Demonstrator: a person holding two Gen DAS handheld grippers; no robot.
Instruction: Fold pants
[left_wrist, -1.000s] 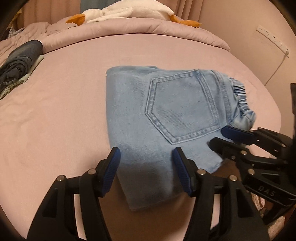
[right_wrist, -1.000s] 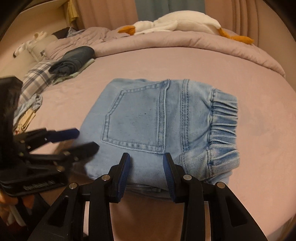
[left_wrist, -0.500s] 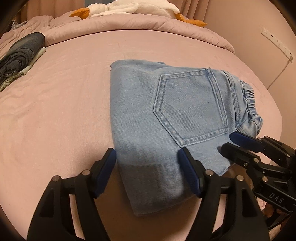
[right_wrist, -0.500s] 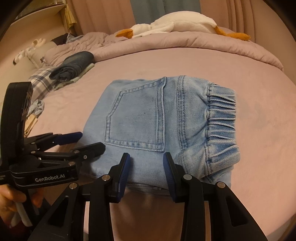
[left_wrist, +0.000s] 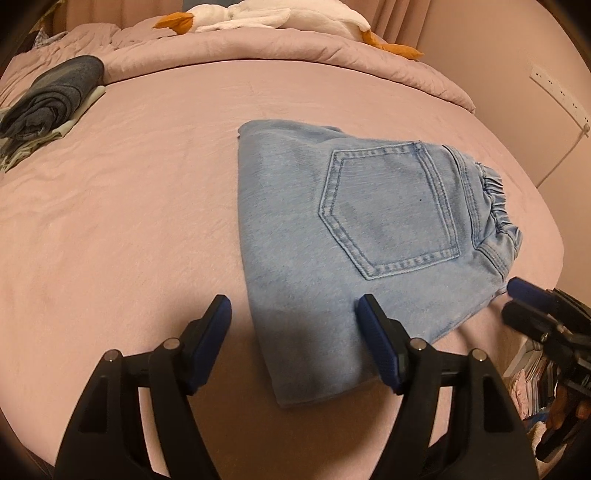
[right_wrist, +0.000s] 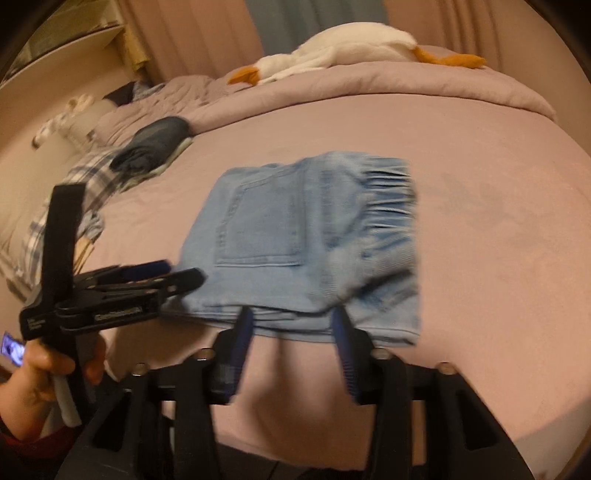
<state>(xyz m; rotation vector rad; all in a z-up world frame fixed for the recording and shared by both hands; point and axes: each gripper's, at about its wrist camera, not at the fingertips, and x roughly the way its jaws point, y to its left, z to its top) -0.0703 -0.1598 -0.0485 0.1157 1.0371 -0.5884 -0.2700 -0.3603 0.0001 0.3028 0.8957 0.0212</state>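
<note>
Light blue jeans (left_wrist: 354, 236) lie folded into a compact rectangle on the pink bed, back pocket up, elastic waistband at the right. They also show in the right wrist view (right_wrist: 306, 236), blurred. My left gripper (left_wrist: 295, 332) is open and empty, just above the near left corner of the jeans. My right gripper (right_wrist: 293, 325) is open and empty at the near edge of the jeans; it also shows in the left wrist view (left_wrist: 517, 299) at the right. The left gripper appears in the right wrist view (right_wrist: 177, 273), held by a hand.
A folded dark denim garment (left_wrist: 51, 99) lies on a stack at the far left. A white plush goose (left_wrist: 266, 18) rests on the rolled pink duvet (left_wrist: 258, 51) at the back. Plaid fabric (right_wrist: 74, 192) lies at the left. The bed edge (left_wrist: 546, 258) is close on the right.
Both grippers have drawn back from the jeans toward the near bed edge, and the left gripper's jaws have spread wider. The jeans lie still in the same folded shape.
</note>
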